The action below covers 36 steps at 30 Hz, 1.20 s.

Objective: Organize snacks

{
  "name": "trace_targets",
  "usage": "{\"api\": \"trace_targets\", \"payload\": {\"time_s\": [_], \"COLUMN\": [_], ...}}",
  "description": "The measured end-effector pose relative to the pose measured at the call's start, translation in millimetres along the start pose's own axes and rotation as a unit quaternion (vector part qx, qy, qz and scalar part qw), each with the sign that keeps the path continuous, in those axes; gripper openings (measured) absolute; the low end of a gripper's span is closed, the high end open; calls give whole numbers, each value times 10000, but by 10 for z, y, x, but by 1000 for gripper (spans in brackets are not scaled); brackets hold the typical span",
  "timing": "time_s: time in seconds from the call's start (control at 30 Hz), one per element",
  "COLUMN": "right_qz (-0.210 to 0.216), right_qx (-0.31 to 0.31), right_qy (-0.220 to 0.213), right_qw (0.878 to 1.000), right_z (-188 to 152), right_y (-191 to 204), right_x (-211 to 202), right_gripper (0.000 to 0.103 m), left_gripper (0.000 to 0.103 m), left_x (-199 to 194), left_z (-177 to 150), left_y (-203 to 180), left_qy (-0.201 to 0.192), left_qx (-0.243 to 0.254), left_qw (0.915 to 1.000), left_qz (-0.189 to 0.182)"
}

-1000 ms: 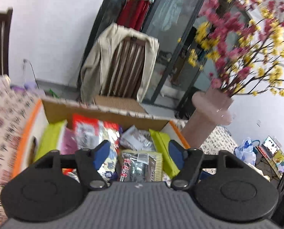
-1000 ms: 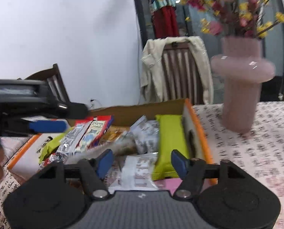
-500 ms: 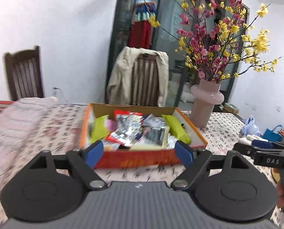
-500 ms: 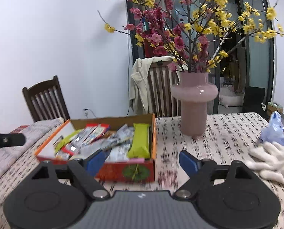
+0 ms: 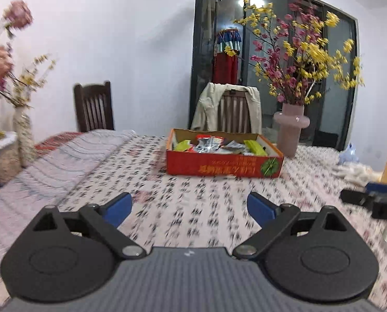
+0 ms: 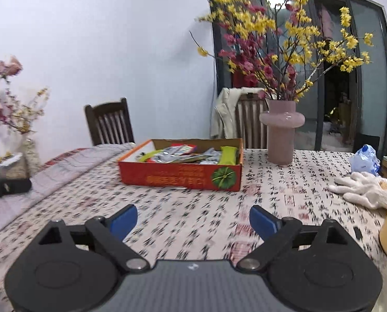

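Both tools (image 5: 189, 209) (image 6: 193, 221) empty, opening wide — now well back from the snack box (image 5: 224, 167).

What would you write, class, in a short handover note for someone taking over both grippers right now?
Left gripper: jaws opening, nothing between them.
Right gripper: jaws opening, nothing between them.
Snack packets lie piled in the red cardboard box on the patterned tablecloth, beside the pink vase.
Done: no loose snacks show on the cloth.
Left: check the far side, which the views hide; white gloves are not part of the job.

Red box (image 6: 180, 179), pink vase (image 6: 281, 135), white tablecloth (image 6: 193, 218) with black script.
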State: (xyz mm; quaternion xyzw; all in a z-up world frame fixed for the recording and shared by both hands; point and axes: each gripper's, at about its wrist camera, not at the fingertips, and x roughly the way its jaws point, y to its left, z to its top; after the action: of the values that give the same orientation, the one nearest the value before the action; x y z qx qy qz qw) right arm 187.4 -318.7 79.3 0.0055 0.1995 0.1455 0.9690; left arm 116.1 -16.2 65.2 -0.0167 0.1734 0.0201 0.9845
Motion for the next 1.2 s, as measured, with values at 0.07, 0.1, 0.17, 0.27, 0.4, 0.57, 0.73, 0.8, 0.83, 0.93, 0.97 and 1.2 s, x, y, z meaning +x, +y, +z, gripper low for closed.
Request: {"api": "trace_targets", "payload": {"time_s": [0.07, 0.1, 0.17, 0.27, 0.4, 0.57, 0.73, 0.8, 0.83, 0.93, 0.97, 1.2], "right_qz": [72, 84, 67, 118, -74, -214, -327, -331, -325, -349, -405, -560], "right_qx": [52, 43, 27, 87, 152, 322, 182, 190, 210, 132, 79, 56], "right_qy": [-101, -139, -182, -243, -297, -300, -258, -274, -294, -306, -302, -261], "right_qw": [9999, 9999, 9998, 9996, 9994, 9988, 9990, 9989, 9988, 9988, 9987, 9981], "right_z": [-144, -207, -326, -474, -667, -872, -1037, -1075, -1092, -1112, -1110, -1182], "right_y": [21, 27, 44, 26, -26, 6, 218, 315, 360, 503, 556, 819], "right_x": [-225, -324, -502, -748, -1039, -1273, -1466, -1516, -1540, -1565, -1560, -1534], "right_gripper": [96, 96, 96, 100, 102, 102, 102, 102, 102, 102, 102, 102], "left_gripper": [97, 97, 97, 99, 101, 101, 101, 101, 101, 103, 103, 103], "left_x": [-189, -265, -403, -546, -664, -762, -866, -920, -954, -1016, -1018, -1094], "left_z": [-160, -224, -333, -447, -580, -736, -860, -930, -961, -999, -998, -997], "left_y": [-47, -68, -99, -171, -234, -238, -228, -163, -132, 1, 43, 242], "left_qy": [-92, -101, -62, -59, -79, -40, 2, 25, 27, 5, 32, -14], "left_qx": [31, 3, -139, -159, -181, -294, -212, -92, -43, 5, 27, 72], "left_qw": [9999, 9998, 9997, 9997, 9998, 9990, 9993, 9991, 9991, 9990, 9989, 9998], "left_qz": [118, 147, 164, 148, -57, -336, -322, -424, -418, -457, -466, -198]}}
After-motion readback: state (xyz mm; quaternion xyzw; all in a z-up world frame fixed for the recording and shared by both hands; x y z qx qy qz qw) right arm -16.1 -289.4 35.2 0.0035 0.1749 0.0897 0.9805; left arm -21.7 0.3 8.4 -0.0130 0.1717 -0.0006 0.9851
